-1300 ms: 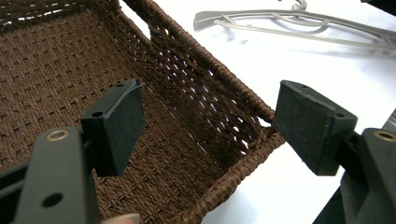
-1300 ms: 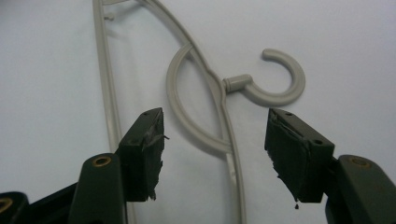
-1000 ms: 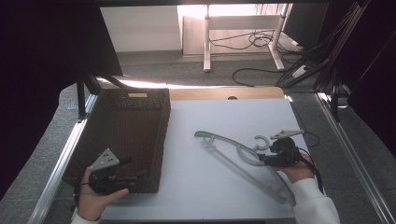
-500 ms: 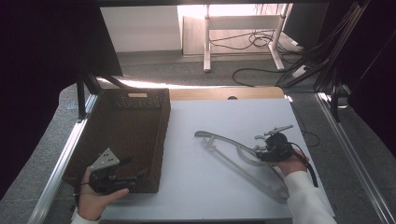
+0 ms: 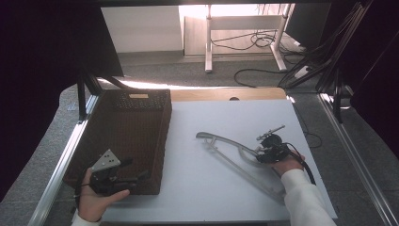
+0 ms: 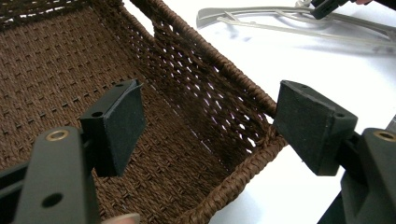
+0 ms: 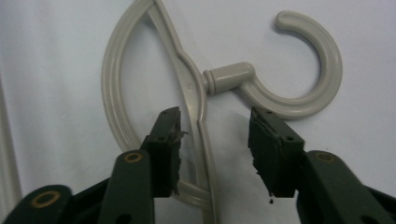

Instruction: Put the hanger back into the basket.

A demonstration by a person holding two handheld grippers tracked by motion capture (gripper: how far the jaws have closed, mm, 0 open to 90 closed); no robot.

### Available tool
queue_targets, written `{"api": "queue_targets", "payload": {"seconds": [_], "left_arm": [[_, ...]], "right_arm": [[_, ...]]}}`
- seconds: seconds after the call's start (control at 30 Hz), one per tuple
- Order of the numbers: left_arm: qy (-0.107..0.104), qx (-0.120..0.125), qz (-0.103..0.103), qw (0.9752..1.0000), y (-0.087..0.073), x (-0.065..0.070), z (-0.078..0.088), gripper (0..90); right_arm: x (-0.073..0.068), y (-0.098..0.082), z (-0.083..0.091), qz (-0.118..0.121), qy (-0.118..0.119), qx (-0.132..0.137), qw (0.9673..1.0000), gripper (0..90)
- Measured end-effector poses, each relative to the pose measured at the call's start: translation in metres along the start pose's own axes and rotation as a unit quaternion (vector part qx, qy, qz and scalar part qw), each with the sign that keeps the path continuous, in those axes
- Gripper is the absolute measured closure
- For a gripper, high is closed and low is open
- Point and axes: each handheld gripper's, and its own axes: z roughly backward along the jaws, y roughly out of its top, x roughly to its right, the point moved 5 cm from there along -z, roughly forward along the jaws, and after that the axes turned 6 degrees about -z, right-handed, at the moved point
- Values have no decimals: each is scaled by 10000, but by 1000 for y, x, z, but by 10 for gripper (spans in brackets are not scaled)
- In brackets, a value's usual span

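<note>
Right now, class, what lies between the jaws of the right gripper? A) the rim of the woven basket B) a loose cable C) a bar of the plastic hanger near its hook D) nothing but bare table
C: in the right gripper view, the right gripper straddles a pale bar of the hanger just below its hook; the jaws have just been closing, with gaps left on both sides.

Your room beyond the table
Grey carpet lay sunlit (cables trailing) beneath a white desk frame.
</note>
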Motion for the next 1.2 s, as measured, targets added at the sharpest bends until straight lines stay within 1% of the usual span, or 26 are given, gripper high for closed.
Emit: {"api": "queue_targets", "payload": {"seconds": [0.03, 0.07, 0.1, 0.17, 0.27, 0.37, 0.47, 0.57, 0.6, 0.63, 0.73, 0.83, 0.87, 0.9, 0.93, 0.97, 1.0, 1.03, 1.07, 1.1, 1.2], "left_arm": [[0, -3, -1, 10000, 0, 0, 0, 245], [0, -3, -1, 10000, 0, 0, 0, 245], [0, -3, -4, 10000, 0, 0, 0, 245], [0, -1, -8, 10000, 0, 0, 0, 245], [-3, 0, -12, 10000, 0, 0, 0, 245], [-12, -9, -17, 10000, 0, 1, -1, 245], [-12, -10, -18, 10000, 0, 1, -1, 244], [-5, 1, -15, 10000, 0, 0, -1, 244], [-5, 1, -15, 10000, 0, 0, -1, 244], [-3, -1, -7, 10000, 0, 0, -1, 245], [0, -8, -10, 10000, 0, 0, -1, 244], [5, 3, -4, 10000, 0, 0, -1, 244], [5, 3, -4, 10000, 0, 0, -1, 245], [7, 1, -5, 10000, 0, 0, -1, 245], [11, -4, -7, 10000, 0, 0, -1, 244], [11, -4, -7, 10000, 0, 0, -1, 245], [8, 2, -8, 10000, 0, 0, 0, 245], [9, 6, -6, 10000, 0, 0, 0, 245], [9, 6, -6, 10000, 0, 0, 0, 245], [13, 11, -6, 10000, 0, -1, 0, 245], [21, 16, 5, 10000, 0, -1, 1, 245]], "right_arm": [[0, 0, -2, 12, 0, -44, 10000, 621], [0, 0, -2, 12, 0, -44, 10000, 621], [-1, 0, -3, 16, 44, -78, 10000, 665], [-3, 0, -3, 23, 69, -100, 9999, 706], [-4, 1, -3, 31, 87, -137, 9999, 730], [-8, 3, -3, 89, -12, -266, 9996, 783], [-10, 5, -4, 181, -114, -376, 9991, 794], [-12, 5, -4, 323, -154, -424, 9985, 805], [-12, 5, -4, 323, -154, -424, 9985, 805], [-13, 5, -4, 440, -176, -398, 9981, 813], [-13, 5, -3, 481, -166, -360, 9981, 815], [-14, 5, -1, 537, -27, -229, 9983, 817], [-14, 5, -1, 537, -27, -229, 9983, 817], [-14, 5, 0, 562, 12, -183, 9983, 817], [-16, 6, 4, 639, 68, -87, 9979, 818], [-16, 6, 4, 639, 68, -87, 9979, 818], [-18, 8, 8, 699, 122, -11, 9975, 819], [-18, 8, 10, 747, 115, 31, 9971, 819], [-18, 8, 10, 747, 115, 31, 9971, 819], [-18, 10, 15, 816, 86, 150, 9965, 821], [-16, 11, 24, 909, 91, 352, 9952, 823]]}}
